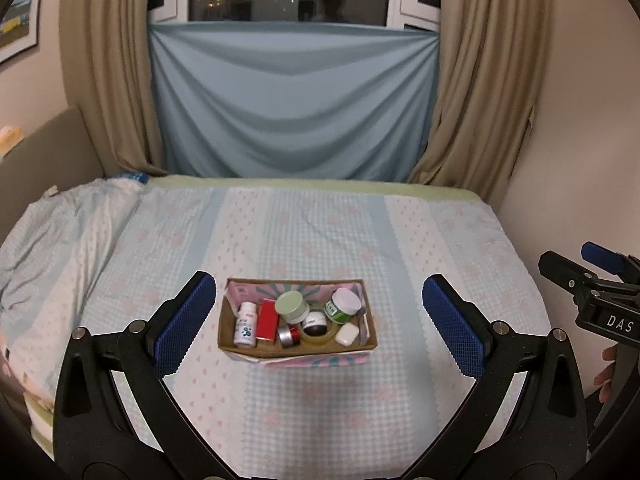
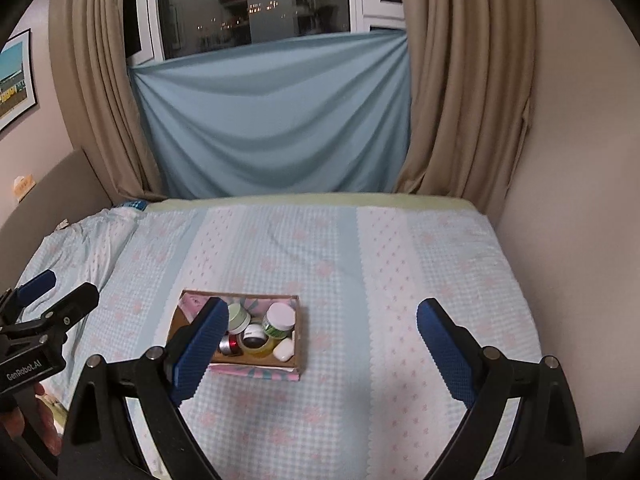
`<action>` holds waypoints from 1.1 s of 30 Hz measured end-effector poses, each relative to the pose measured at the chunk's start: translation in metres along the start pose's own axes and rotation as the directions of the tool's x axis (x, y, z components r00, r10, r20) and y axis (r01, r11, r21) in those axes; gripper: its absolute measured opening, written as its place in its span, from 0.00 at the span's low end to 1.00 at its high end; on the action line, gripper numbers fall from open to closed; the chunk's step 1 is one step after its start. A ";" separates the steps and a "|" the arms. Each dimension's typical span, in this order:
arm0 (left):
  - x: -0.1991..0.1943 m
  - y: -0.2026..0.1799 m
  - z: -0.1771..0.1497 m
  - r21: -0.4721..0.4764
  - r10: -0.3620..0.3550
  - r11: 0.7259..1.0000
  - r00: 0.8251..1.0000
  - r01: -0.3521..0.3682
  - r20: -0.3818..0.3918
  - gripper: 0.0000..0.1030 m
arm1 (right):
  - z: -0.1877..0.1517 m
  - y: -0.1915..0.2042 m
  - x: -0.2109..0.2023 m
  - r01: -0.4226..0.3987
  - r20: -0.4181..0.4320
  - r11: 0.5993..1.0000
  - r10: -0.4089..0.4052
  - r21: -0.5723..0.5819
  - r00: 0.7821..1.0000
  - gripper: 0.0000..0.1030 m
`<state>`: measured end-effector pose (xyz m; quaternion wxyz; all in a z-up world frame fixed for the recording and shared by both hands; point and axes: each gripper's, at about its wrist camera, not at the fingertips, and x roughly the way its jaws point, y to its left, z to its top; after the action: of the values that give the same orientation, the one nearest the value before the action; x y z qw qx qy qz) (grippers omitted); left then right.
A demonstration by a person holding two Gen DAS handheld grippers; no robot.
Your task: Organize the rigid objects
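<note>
An open cardboard box [image 1: 297, 351] sits on the bed and holds several small items: a white bottle [image 1: 245, 325], a red box [image 1: 267, 322], a pale green jar [image 1: 292, 307], a green jar with a white lid [image 1: 342, 305], a tape roll [image 1: 319, 336] and a white case [image 1: 347, 335]. My left gripper [image 1: 318, 326] is open and empty, held back from the box. My right gripper [image 2: 320, 350] is open and empty; its left finger [image 2: 199, 354] hides the left part of the box [image 2: 298, 360]. It also shows at the right edge of the left wrist view [image 1: 592, 280].
The bed has a light blue checked cover [image 1: 320, 232] with a bunched pillow or quilt [image 1: 60, 232] on the left. A wall [image 2: 580, 220] runs along the right side. Beige curtains [image 1: 108, 80] and a blue cloth [image 1: 292, 100] hang behind the bed.
</note>
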<state>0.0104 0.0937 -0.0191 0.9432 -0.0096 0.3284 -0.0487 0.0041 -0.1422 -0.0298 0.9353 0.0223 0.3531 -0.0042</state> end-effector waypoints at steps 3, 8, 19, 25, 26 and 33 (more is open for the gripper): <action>-0.010 -0.008 -0.005 -0.004 0.004 1.000 1.000 -0.004 0.030 1.00 | -0.003 -0.005 -0.007 0.005 0.022 1.000 -0.005 -0.001 1.000 0.91; -0.016 -0.019 -0.005 0.000 0.003 1.000 0.999 -0.003 0.047 1.00 | -0.004 -0.011 -0.017 0.007 0.032 1.000 -0.007 -0.004 0.999 0.91; -0.020 -0.036 0.000 0.018 0.013 1.000 0.997 -0.014 0.076 1.00 | -0.002 -0.023 -0.022 -0.004 0.043 1.000 0.003 0.008 0.999 0.91; -0.020 -0.039 0.001 0.023 0.015 1.000 0.996 -0.017 0.084 1.00 | -0.001 -0.026 -0.022 -0.009 0.047 1.000 0.008 0.015 0.999 0.91; -0.020 -0.040 0.001 0.026 0.016 0.999 0.996 -0.018 0.085 1.00 | -0.001 -0.026 -0.021 -0.010 0.046 1.000 0.009 0.016 0.999 0.91; -0.021 -0.040 0.003 0.038 0.020 0.999 0.995 -0.024 0.093 1.00 | 0.000 -0.027 -0.021 -0.005 0.047 1.000 0.005 0.018 0.999 0.91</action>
<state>-0.0072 0.0560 -0.0018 0.9580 0.0102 0.2833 -0.0442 -0.0121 -0.1696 -0.0168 0.9431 0.0315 0.3311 -0.0055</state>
